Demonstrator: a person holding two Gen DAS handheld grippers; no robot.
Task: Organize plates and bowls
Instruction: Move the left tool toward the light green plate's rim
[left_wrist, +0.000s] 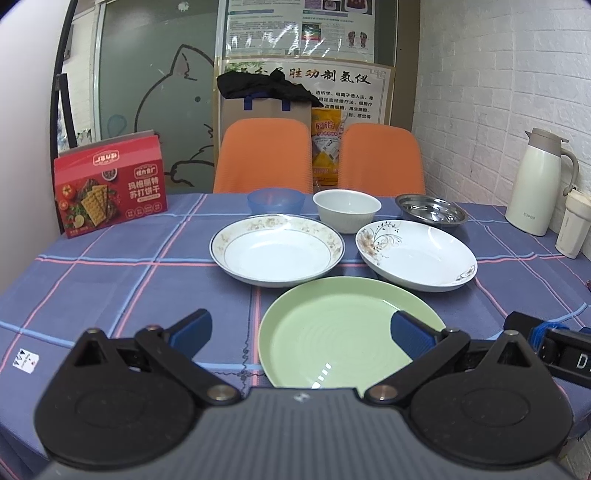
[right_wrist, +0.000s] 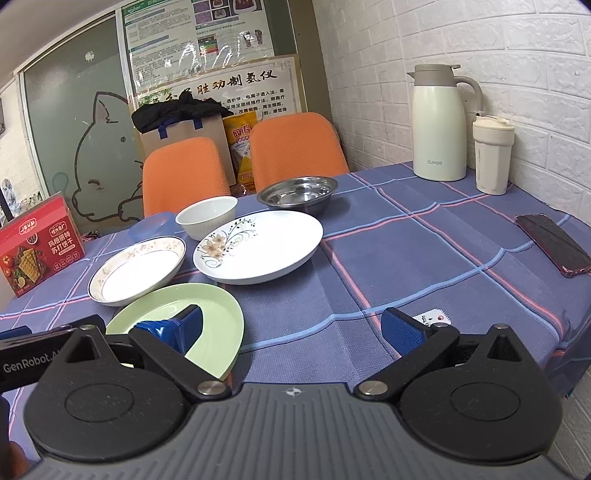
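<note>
A green plate (left_wrist: 332, 325) lies nearest me on the blue checked tablecloth; it also shows in the right wrist view (right_wrist: 207, 306). Behind it lie a white gold-rimmed plate (left_wrist: 277, 249) (right_wrist: 136, 269) and a white flower-print plate (left_wrist: 415, 253) (right_wrist: 258, 247). At the back stand a blue bowl (left_wrist: 275, 199), a white bowl (left_wrist: 346, 210) (right_wrist: 207, 216) and a steel bowl (left_wrist: 430, 212) (right_wrist: 297, 192). My left gripper (left_wrist: 301, 334) is open and empty, low at the green plate's near edge. My right gripper (right_wrist: 291, 330) is open and empty, right of the green plate.
A red cracker box (left_wrist: 110, 184) stands at the back left. A white thermos jug (right_wrist: 439, 122) and a cream cup (right_wrist: 493, 155) stand at the back right by the brick wall. A phone (right_wrist: 552, 243) lies at the right. Two orange chairs (left_wrist: 262, 155) stand behind the table.
</note>
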